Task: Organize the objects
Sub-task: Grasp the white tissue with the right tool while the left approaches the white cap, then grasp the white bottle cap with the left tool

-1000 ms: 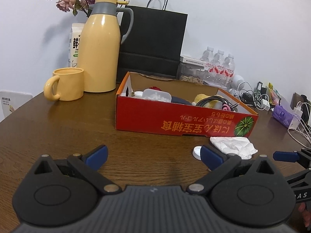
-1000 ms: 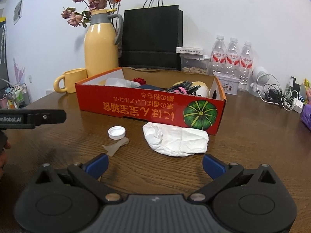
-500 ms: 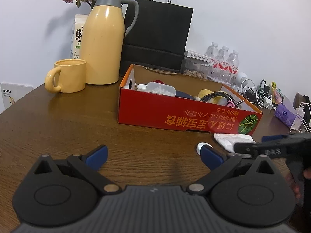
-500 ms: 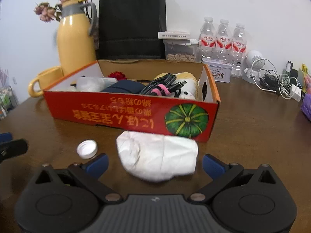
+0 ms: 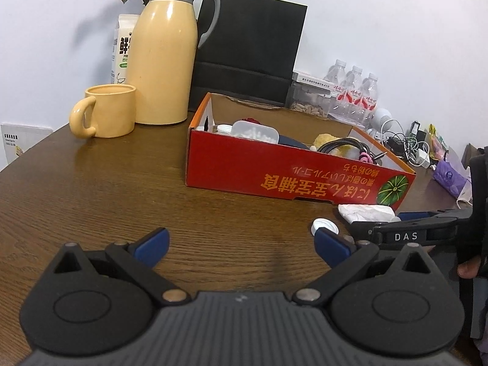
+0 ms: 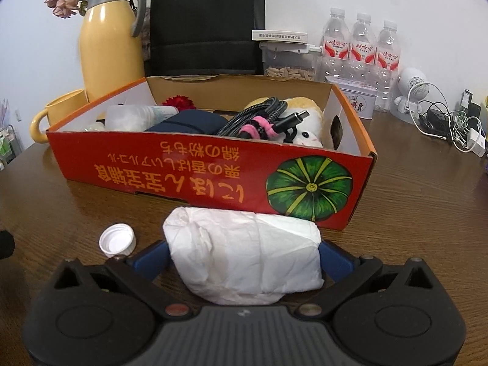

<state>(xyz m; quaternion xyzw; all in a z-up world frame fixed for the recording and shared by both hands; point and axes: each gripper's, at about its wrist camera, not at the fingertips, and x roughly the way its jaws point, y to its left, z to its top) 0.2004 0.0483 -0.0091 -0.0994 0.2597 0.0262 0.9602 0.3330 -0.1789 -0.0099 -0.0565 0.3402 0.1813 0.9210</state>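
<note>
Right gripper [image 6: 244,254] spread wide around the white crumpled wad [image 6: 244,253], one blue pad at each end of it; whether the pads press the wad or only flank it cannot be told, and nothing shows it lifted, so the grasp looks begun at most, not finished; wad resting on the wooden table [image 6: 411,228], just in front of the red cardboard box [image 6: 195,170] and touching or nearly touching its front wall below the green pumpkin print. Just to the left of the wad, near the left pad, a white bottle cap [image 6: 116,239] lying open side up on the table, outside the box. Left gripper [image 5: 241,242] held wide and empty above bare wood, well to the left of the wad, with the cap close by its right pad.

Inside the box already: a clear plastic container [image 6: 134,119], a dark blue pouch [image 6: 189,123], a coiled cable with a pink tie [image 6: 259,122], a plush toy [image 6: 308,122], a red flower [image 6: 178,102]; so most of the sorting appears done. Left to do, by judgement: close on the wad, carry it over the front wall and drop it in, then the same for the cap. Beyond the box, a yellow jug [image 6: 109,48], yellow mug [image 5: 105,114], black paper bag [image 5: 247,48] and water bottles [image 6: 361,42], apparently not part of the job.
</note>
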